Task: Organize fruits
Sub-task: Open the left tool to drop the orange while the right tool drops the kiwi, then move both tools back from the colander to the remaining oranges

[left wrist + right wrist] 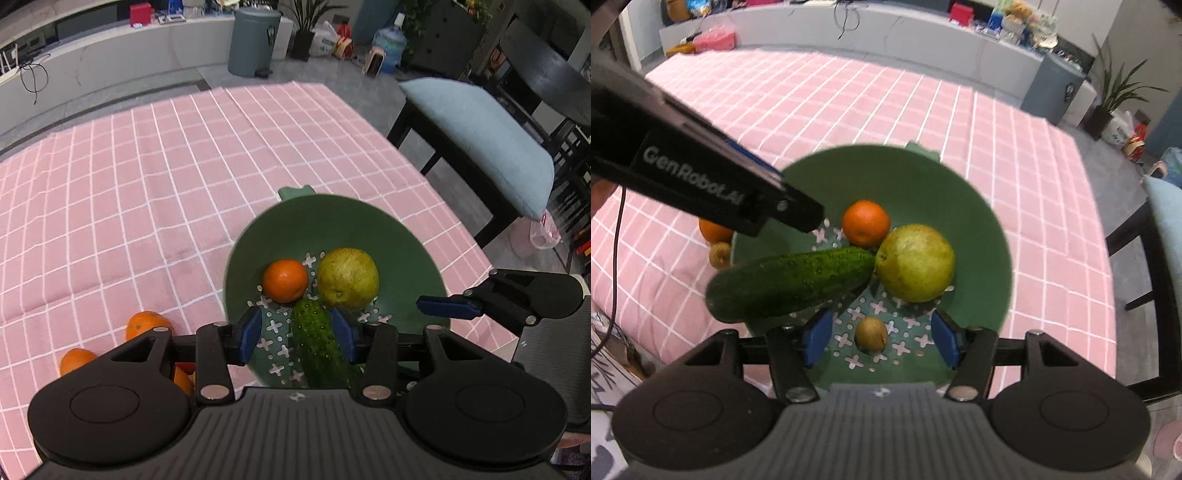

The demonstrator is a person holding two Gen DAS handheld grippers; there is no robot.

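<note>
- broadly, a pink checked tablecloth [147, 177] covers the table, and a chair with a pale blue cushion [480, 133] stands beside its far right edge.
- next, a green colander bowl [979, 229] sits on the cloth, its floor pierced with cross-shaped holes.
- left gripper [299, 334]: its blue pads stand apart on either side of the cucumber; the right pad looks to lie against it and the left pad is clear of it, so i read no grip.
- right gripper [882, 338]: jaws apart over the bowl floor, with the small brown fruit between them and touching neither pad.
- cucumber [790, 284]: lies tilted across the bowl's near-left rim, its tip touching the pear.
- yellow-green pear [916, 264]: rests in the bowl, just beside the orange.
- orange [866, 223] sits in the bowl behind the cucumber tip.
- loose oranges [147, 325] lie on the cloth left of the bowl.
- small brown fruit [871, 334], kiwi-like, sits on the bowl floor; another one [720, 254] lies outside the rim.
</note>
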